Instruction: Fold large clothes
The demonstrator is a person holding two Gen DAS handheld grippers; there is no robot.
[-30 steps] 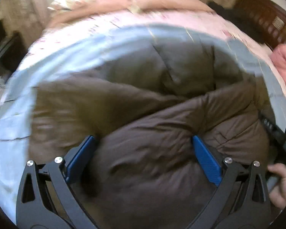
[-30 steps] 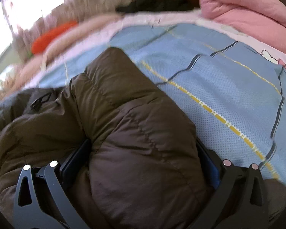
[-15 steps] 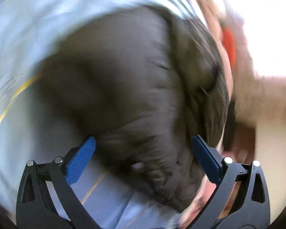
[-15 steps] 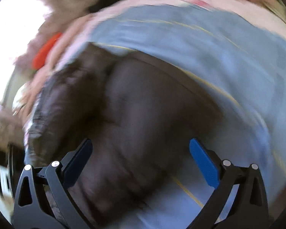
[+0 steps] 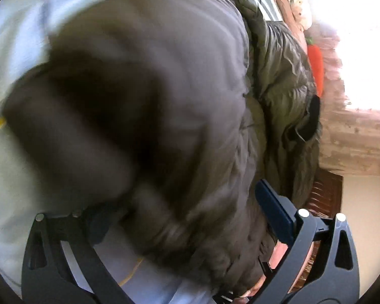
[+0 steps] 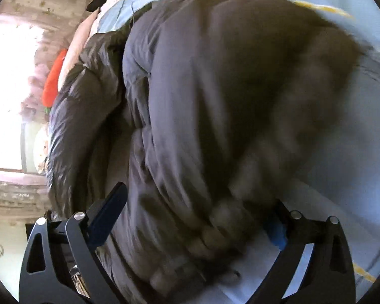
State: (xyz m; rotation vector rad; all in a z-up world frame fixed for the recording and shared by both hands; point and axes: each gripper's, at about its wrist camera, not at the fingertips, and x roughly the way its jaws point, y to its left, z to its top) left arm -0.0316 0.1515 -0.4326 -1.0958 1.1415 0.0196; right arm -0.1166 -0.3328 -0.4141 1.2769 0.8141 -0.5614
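left and right wrist views, one moment. the brown puffer jacket (image 5: pixel 164 106) lies bunched on the bed sheet (image 5: pixel 17 30), pale blue with yellow lines. my left gripper (image 5: pixel 187 215) is spread wide with jacket bulk between its fingers; one blue pad (image 5: pixel 273 210) stands clear, the other is smeared by blur. my right gripper (image 6: pixel 197 217) is likewise spread around a padded fold, its jaws not pressed on the cloth. compared with half a second ago, both views are sharper and the jacket fills more of each. a second ago both cameras sat level; now they are rolled sideways. an orange cushion (image 5: pixel 316 65) and the curtain (image 6: pixel 17 7) lie beyond.
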